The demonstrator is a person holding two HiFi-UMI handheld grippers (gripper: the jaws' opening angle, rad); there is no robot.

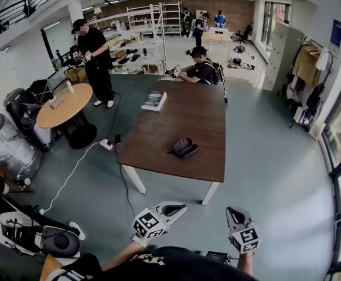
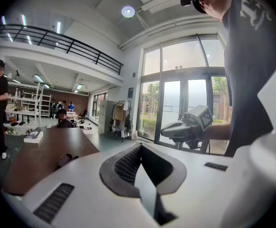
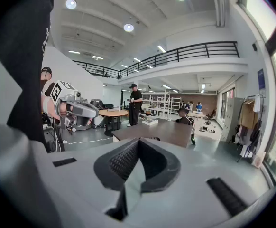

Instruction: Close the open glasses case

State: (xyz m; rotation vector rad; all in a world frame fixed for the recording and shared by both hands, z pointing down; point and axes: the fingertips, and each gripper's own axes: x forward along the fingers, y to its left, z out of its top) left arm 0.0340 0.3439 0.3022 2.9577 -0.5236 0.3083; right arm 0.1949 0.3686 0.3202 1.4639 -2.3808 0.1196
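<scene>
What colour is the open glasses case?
The glasses case is black or dark grey; head view shows it best.

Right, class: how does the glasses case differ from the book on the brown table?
The case lies open toward the near end of the table; the book lies shut by the far left edge. The case is dark and rounded; the book is flat and rectangular, with pale page edges. Both rest on the table.

You have open floor [image 1: 176, 186] at lower centre of the frame, up to the table [image 1: 185, 113] edge. Bare wood rings the glasses case [image 1: 183, 147] on every side. A book [image 1: 154, 100] lies well apart toward the upper left, and a seated person [image 1: 201, 69] blocks the far end.
</scene>
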